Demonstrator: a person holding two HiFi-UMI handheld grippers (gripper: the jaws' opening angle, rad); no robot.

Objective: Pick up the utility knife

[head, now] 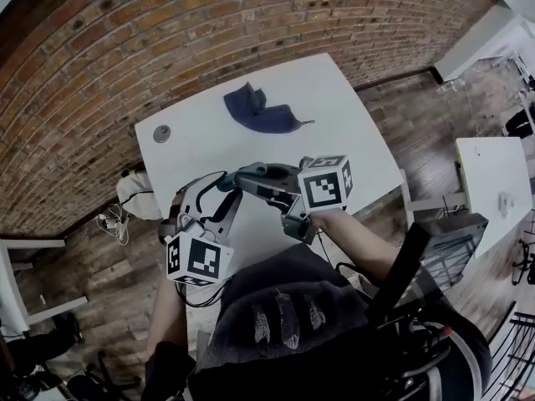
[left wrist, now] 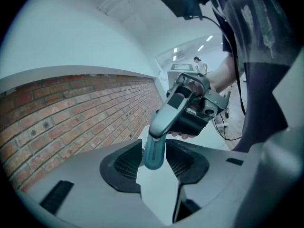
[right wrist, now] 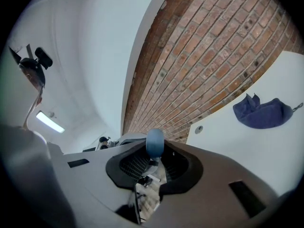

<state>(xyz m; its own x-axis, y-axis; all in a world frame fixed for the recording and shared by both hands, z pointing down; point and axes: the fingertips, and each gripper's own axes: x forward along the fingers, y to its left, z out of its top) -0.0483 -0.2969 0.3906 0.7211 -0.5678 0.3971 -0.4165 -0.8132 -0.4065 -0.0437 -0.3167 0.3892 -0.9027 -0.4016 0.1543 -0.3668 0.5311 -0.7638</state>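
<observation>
Teal-grey utility knife (left wrist: 167,112) between two jaw sets: left gripper (left wrist: 154,158) pinching teal end, right gripper (right wrist: 155,161) clamped on other end.

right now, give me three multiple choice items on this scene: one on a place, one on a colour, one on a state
1. Where does the cloth lie?
A. on the far part of the table, toward the brick wall
B. on the floor
C. on a chair

2. What colour is the cloth?
A. red
B. dark blue
C. yellow

3. How is the utility knife placed?
A. flat on the table
B. lying on the floor
C. held in the air between the left gripper and the right gripper

Answers:
1 A: the head view shows it on the white top near the edge by the wall.
2 B: it looks dark blue in both the head view and the right gripper view.
3 C: each gripper view shows one end of the knife between that gripper's fingers.
</observation>
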